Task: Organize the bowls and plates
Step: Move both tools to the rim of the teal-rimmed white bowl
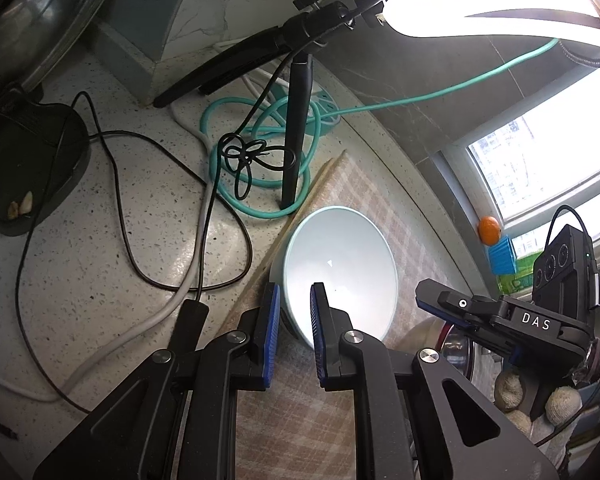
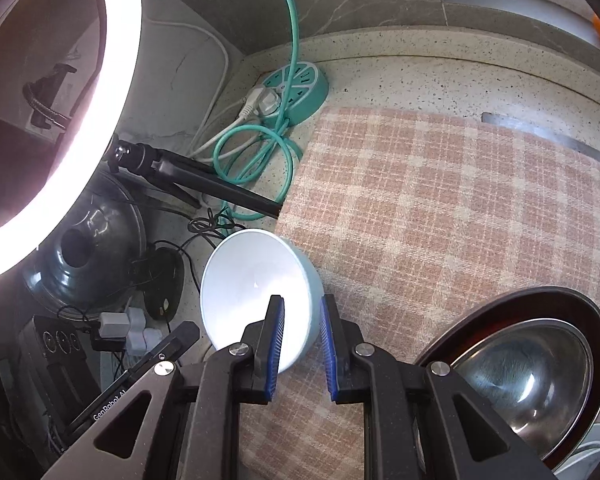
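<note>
Two grippers in frame, both with jaws parted a moderate width and empty: left gripper [image 1: 295,316] straddles the near rim of the pale blue bowl [image 1: 340,268] without visible contact; right gripper [image 2: 302,330] likewise brackets that bowl's rim. Bowl sits at the left edge of a pink-and-cream plaid cloth [image 2: 440,200] spread over a speckled stone countertop [image 1: 100,240]. Steel bowl [image 2: 528,376] nested in a dark red dish [image 2: 598,324] lies on the cloth, well right of the blue bowl. Grey marble-look wall tiles behind; bright window [image 1: 540,160] at right. Lit ring light [image 2: 96,92] on black tripod [image 1: 296,128]; teal round power strip [image 2: 294,88] with coiled teal cable. Legible text: "DAS" on the right gripper's body, "GenRobot AI" on the left one's.
</note>
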{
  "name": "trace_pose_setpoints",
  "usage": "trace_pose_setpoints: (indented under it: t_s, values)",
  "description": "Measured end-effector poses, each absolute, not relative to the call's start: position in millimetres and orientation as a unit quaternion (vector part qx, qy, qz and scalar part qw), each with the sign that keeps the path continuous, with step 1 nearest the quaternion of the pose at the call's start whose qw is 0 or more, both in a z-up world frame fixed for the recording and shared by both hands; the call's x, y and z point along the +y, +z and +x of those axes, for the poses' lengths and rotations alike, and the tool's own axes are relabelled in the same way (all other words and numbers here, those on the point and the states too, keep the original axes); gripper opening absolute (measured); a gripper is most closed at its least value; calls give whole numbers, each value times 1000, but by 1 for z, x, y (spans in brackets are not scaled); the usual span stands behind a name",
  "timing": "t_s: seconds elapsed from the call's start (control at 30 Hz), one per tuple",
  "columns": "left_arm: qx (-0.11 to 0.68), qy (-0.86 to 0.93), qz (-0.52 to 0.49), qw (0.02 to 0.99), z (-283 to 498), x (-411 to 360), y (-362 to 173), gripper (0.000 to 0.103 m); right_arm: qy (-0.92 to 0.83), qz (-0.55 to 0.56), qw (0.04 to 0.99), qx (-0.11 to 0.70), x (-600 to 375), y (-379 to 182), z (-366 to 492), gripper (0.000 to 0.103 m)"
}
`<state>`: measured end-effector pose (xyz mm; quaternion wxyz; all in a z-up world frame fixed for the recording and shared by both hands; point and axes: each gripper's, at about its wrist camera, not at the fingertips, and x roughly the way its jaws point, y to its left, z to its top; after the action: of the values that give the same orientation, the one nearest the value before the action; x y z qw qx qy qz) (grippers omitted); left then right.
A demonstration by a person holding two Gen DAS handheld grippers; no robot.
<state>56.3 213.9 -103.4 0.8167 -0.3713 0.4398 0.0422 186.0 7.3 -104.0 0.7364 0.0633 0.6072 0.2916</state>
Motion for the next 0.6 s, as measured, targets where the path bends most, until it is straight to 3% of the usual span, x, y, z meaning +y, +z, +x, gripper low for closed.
trace_pose_setpoints:
  t_s: [0.6]
  values:
    - [451, 47, -373, 810, 69, 218, -115, 13, 285, 29, 732, 618, 26, -121, 191, 16]
